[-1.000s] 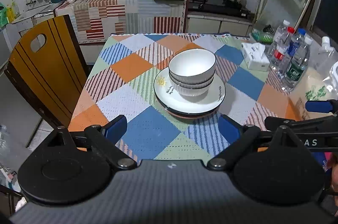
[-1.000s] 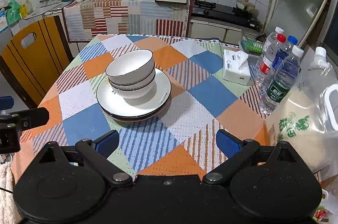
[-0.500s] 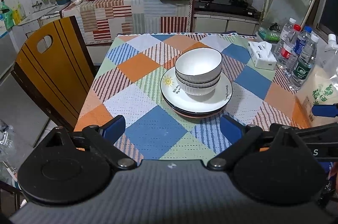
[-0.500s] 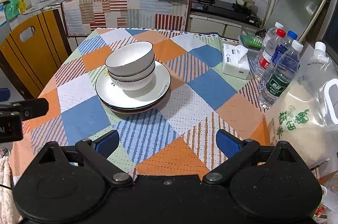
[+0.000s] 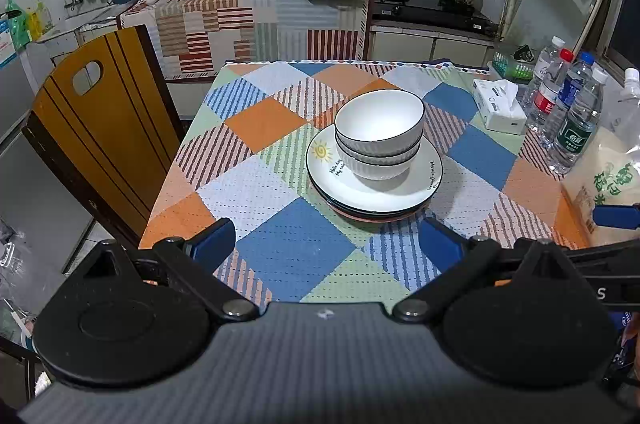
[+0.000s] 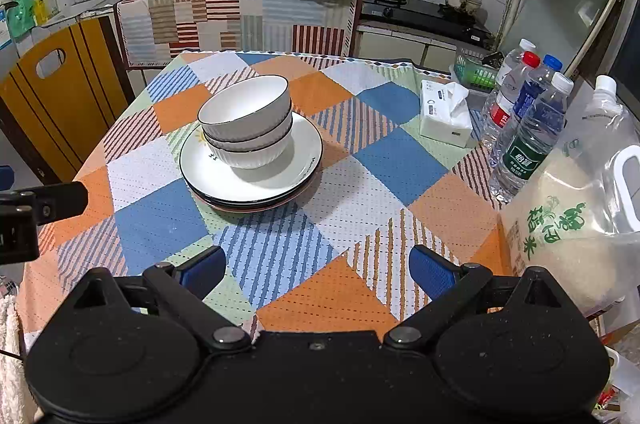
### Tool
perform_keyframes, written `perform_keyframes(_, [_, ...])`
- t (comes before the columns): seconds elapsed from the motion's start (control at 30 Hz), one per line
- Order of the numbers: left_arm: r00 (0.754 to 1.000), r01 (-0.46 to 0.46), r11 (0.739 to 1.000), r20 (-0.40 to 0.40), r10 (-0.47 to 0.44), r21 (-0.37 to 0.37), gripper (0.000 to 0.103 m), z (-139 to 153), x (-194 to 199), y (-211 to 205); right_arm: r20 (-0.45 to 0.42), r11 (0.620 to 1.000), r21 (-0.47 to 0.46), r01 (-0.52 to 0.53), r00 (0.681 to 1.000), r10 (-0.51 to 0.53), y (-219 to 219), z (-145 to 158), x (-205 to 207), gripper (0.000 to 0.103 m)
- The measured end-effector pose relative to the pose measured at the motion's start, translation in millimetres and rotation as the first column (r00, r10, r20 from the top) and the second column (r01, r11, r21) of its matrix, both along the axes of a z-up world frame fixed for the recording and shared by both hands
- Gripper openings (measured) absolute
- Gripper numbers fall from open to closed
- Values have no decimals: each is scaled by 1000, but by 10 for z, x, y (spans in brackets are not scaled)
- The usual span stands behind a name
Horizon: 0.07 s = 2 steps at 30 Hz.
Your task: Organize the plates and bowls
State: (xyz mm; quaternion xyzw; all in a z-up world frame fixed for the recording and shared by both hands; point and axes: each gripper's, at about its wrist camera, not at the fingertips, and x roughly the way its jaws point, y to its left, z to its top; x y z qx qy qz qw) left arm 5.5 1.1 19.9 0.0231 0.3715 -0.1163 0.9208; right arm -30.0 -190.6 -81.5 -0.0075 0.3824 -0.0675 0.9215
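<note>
The left gripper [image 5: 324, 242] and the right gripper [image 6: 316, 270] both hover over the near edge of the worktop [image 6: 340, 288], jaws spread wide and holding nothing. Beyond them, mid-worktop, sits the stack of plates [image 5: 374, 190] with nested bowls [image 5: 379, 134] on top (the top plate bears a small sun drawing). To the right of the plates stand a tissue box [image 6: 445, 120] and water bottles [image 6: 528, 132].
</note>
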Motion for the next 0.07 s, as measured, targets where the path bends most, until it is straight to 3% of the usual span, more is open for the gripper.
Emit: perform_keyframes(0.07, [1000,1,1000,1,-1,-1,99,1,0,0,1,1000,1,0,1000,0,-3,3,0,100])
